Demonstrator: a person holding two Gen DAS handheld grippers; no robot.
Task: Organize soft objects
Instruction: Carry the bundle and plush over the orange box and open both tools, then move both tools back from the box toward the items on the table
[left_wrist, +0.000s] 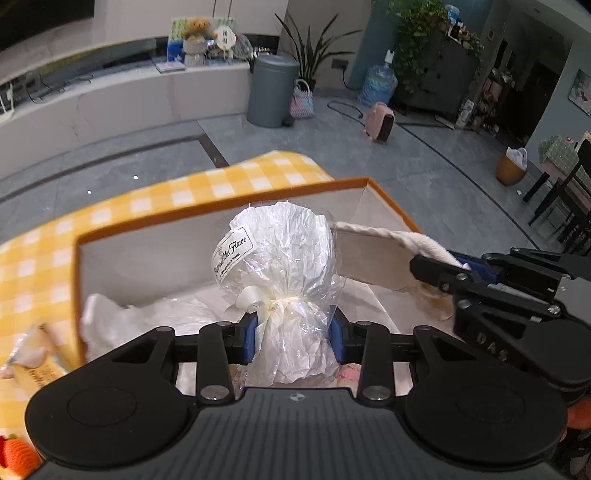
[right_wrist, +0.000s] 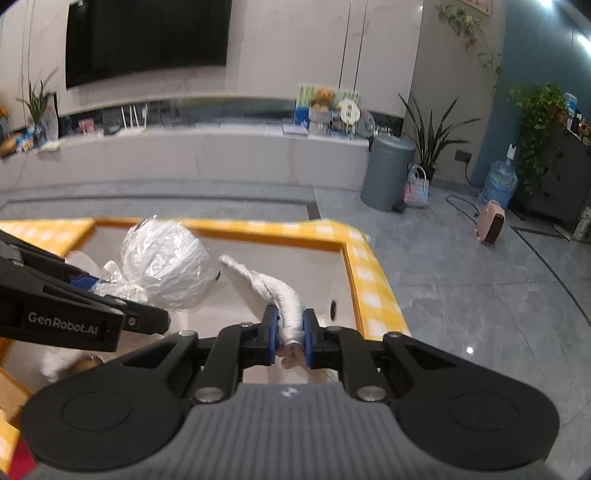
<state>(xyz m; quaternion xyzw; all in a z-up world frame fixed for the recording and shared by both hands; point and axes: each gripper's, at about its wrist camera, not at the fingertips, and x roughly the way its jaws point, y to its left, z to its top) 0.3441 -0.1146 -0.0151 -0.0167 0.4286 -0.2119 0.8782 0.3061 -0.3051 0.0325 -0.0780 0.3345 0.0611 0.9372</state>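
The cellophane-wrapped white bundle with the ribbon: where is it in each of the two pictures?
Left wrist view: the bundle fills the centre, pinched at its tied neck by the left gripper, over the box.
Right wrist view: the bundle sits left of centre, with the left gripper coming in from the left edge.
Shared landmark: the grey bin on the floor behind.

One box (left_wrist: 207, 236), one wrapped bundle (left_wrist: 280, 251), one white cloth (right_wrist: 273, 288), two claws (left_wrist: 293, 332) (right_wrist: 290, 332).

Orange knitted toy (left_wrist: 16, 452) cut off at frame edge
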